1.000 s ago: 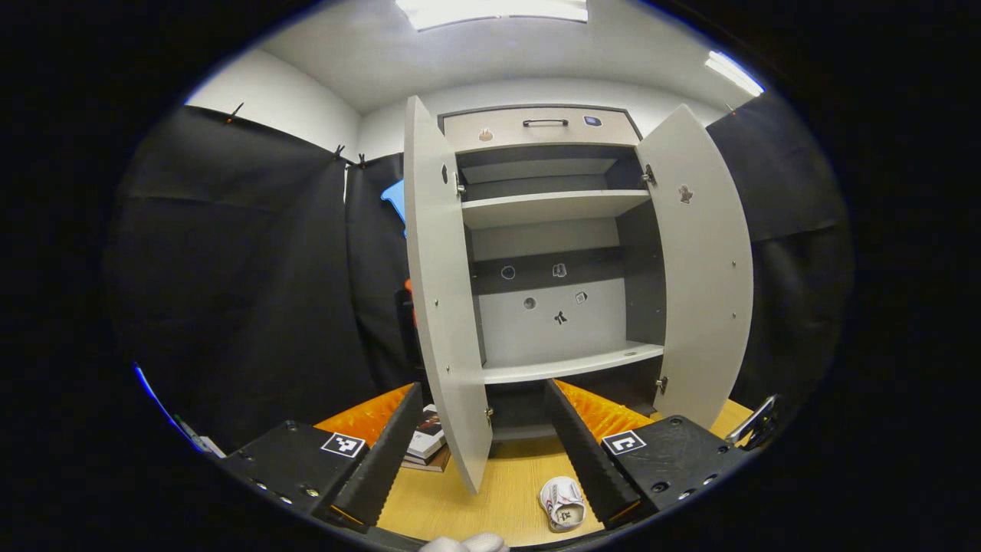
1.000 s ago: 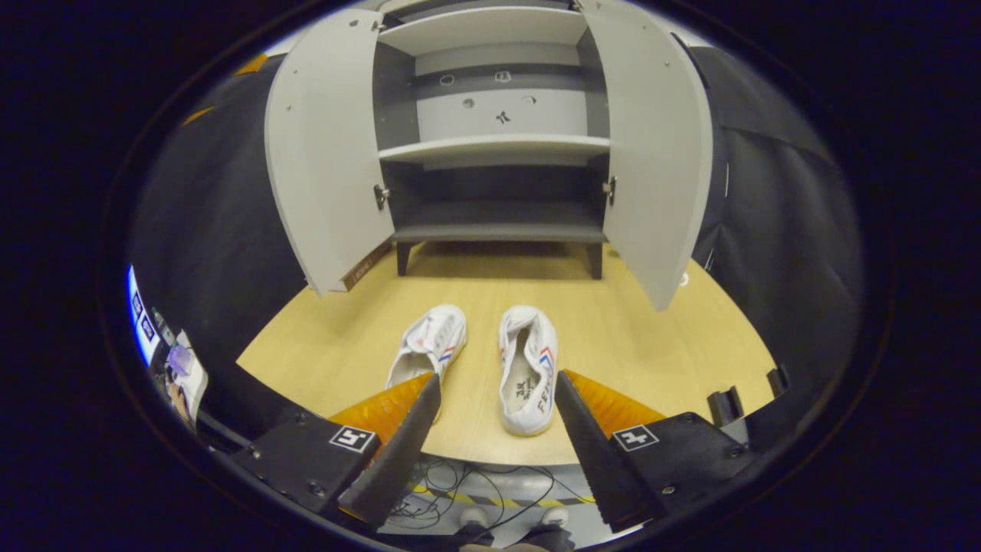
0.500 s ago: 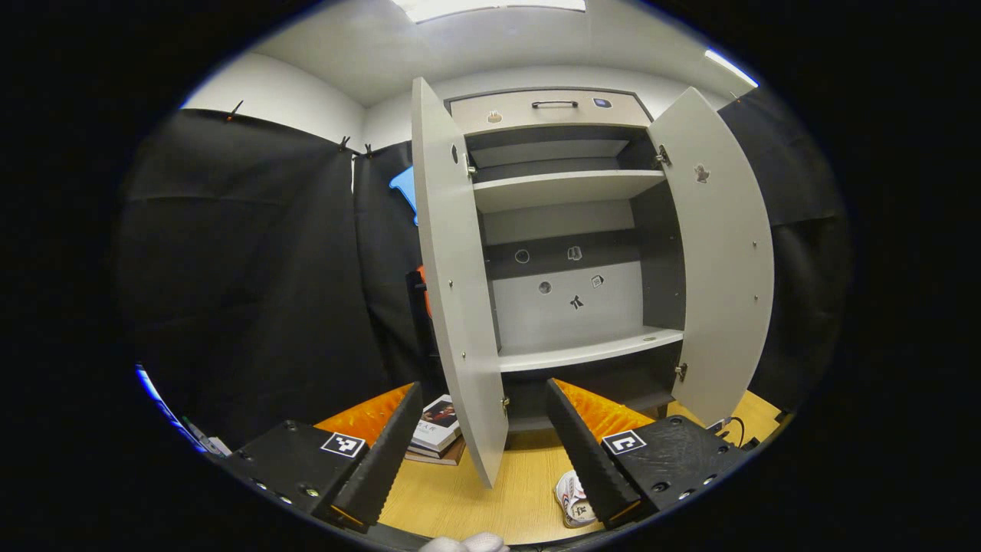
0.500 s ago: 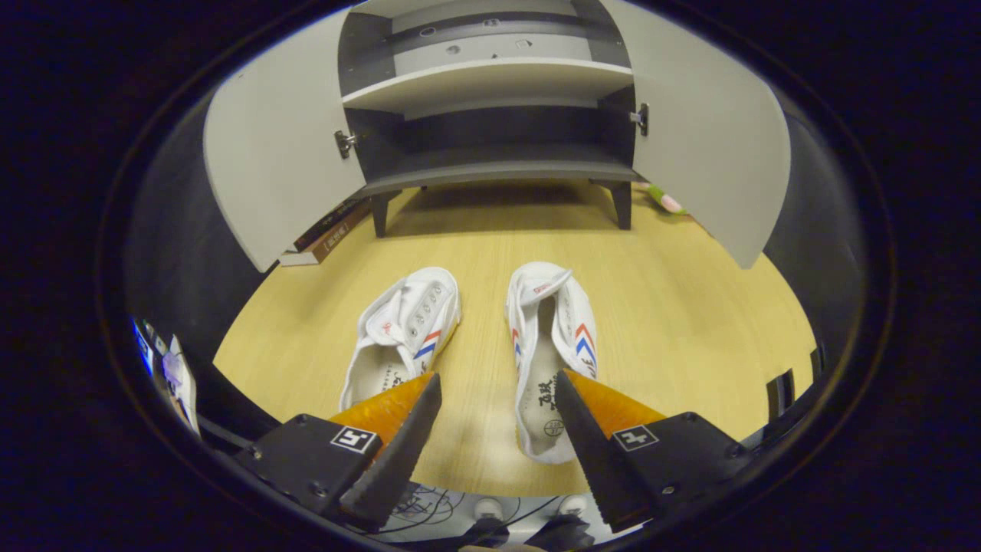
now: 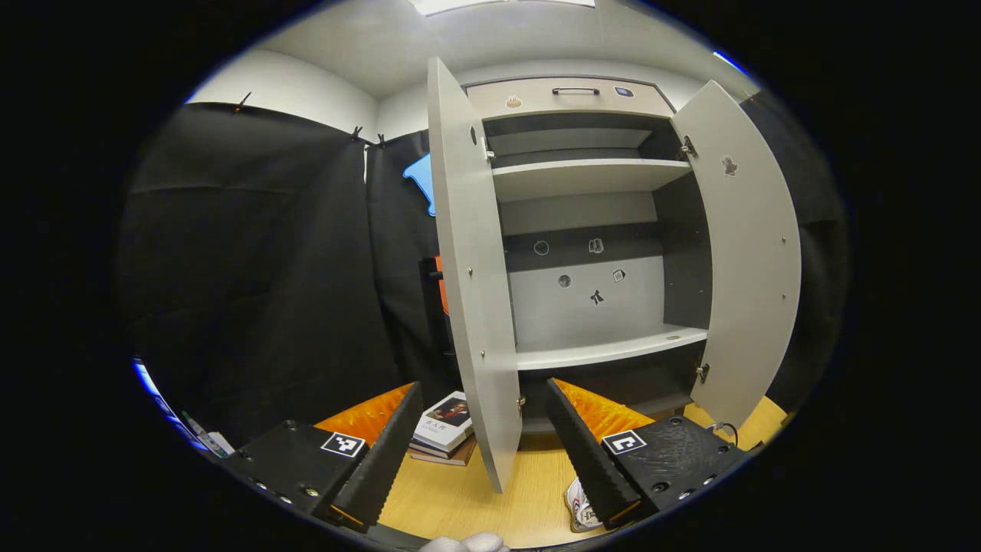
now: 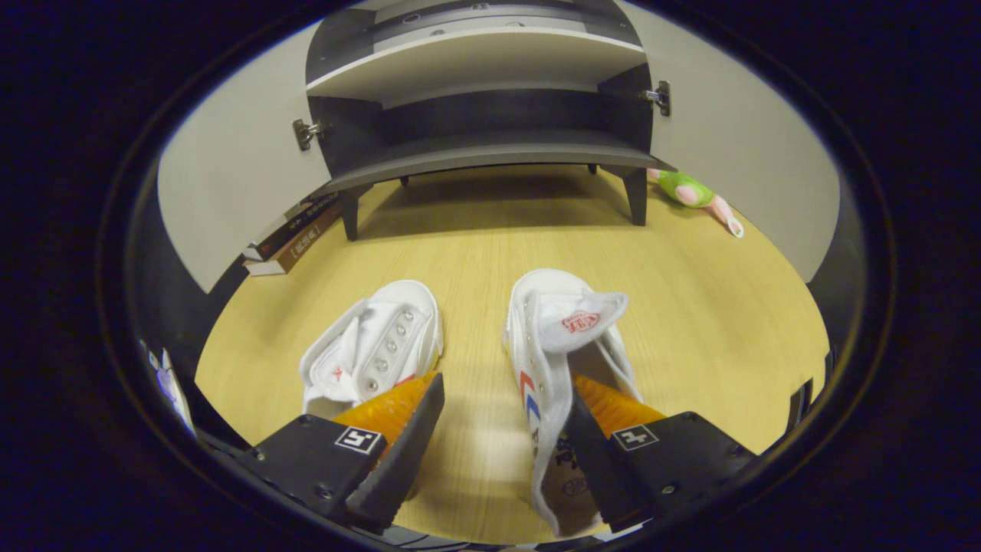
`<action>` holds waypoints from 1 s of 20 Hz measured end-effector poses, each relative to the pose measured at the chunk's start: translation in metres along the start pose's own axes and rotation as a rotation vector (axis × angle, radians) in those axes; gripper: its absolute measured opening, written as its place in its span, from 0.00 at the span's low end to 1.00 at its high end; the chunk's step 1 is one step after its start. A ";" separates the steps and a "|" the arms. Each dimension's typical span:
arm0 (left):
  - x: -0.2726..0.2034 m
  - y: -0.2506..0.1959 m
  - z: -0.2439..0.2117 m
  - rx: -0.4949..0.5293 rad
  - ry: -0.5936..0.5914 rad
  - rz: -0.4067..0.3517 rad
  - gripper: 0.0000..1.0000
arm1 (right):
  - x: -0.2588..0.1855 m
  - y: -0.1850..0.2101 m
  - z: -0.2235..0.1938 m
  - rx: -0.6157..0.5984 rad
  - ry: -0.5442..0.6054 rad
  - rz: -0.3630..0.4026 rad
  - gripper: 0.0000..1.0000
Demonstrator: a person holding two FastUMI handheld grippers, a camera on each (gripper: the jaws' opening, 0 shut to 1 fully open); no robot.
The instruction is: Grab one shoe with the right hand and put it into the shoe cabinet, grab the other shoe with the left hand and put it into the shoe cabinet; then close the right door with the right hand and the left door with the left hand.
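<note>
Two white canvas shoes lie side by side on the wooden floor in the right gripper view: the right shoe [image 6: 563, 337] and the left shoe [image 6: 375, 349]. My right gripper [image 6: 507, 381] is open and low over the right shoe, one finger inside its opening and the other outside, so the shoe's left wall stands between them. The grey shoe cabinet [image 6: 490, 153] is ahead with both doors open. In the left gripper view my left gripper [image 5: 483, 387] is open and holds nothing, facing the cabinet [image 5: 605, 353]; its left door [image 5: 471, 268] is edge-on, its right door [image 5: 751, 253] swung wide. A bit of shoe [image 5: 580, 506] peeks beside one finger.
A stack of books [image 5: 444, 429] lies on the floor behind the cabinet's left door, also the books [image 6: 295, 238] in the right gripper view. A green plush toy [image 6: 690, 192] lies by the cabinet's right leg. A drawer [image 5: 575, 96] tops the cabinet. Black cloth walls close in both sides.
My right gripper has dropped and moved forward onto the right shoe, one finger now inside its opening. The left gripper has drifted slightly, so the cabinet sits further right in its view.
</note>
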State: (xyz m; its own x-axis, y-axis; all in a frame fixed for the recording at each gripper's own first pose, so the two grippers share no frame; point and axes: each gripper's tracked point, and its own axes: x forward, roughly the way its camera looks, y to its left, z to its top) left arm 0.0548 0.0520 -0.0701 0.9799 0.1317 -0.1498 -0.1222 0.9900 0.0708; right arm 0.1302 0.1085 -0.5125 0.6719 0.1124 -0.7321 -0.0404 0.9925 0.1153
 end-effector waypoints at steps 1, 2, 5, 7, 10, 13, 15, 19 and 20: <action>0.003 -0.002 -0.002 0.004 -0.002 -0.005 0.96 | 0.004 0.000 0.000 0.012 0.010 0.001 0.93; 0.006 -0.003 -0.004 0.009 0.001 -0.010 0.96 | 0.008 0.002 0.002 0.023 0.011 0.009 0.86; 0.010 -0.008 -0.012 0.014 0.018 -0.020 0.96 | 0.013 -0.006 0.004 0.004 -0.007 -0.004 0.76; 0.013 -0.010 -0.015 0.009 0.026 -0.030 0.96 | 0.017 -0.013 0.003 0.017 -0.025 -0.017 0.50; 0.015 -0.008 -0.017 0.004 0.029 -0.029 0.96 | 0.015 -0.015 0.005 0.020 -0.032 0.005 0.17; 0.013 -0.008 -0.019 0.004 0.037 -0.033 0.96 | 0.017 -0.015 0.010 0.014 -0.040 0.019 0.08; 0.012 -0.008 -0.020 0.009 0.036 -0.034 0.96 | 0.012 -0.019 0.019 0.000 -0.049 0.012 0.06; 0.007 -0.010 -0.024 0.001 0.037 -0.047 0.96 | -0.011 -0.015 0.038 -0.006 -0.087 0.017 0.06; 0.005 -0.011 -0.024 -0.002 0.040 -0.054 0.96 | -0.020 -0.013 0.045 -0.024 -0.106 0.015 0.06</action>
State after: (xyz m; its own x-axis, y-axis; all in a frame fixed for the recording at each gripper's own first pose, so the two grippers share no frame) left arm 0.0575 0.0431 -0.0949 0.9780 0.0798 -0.1928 -0.0696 0.9958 0.0592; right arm 0.1511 0.0910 -0.4694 0.7453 0.1233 -0.6552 -0.0683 0.9917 0.1089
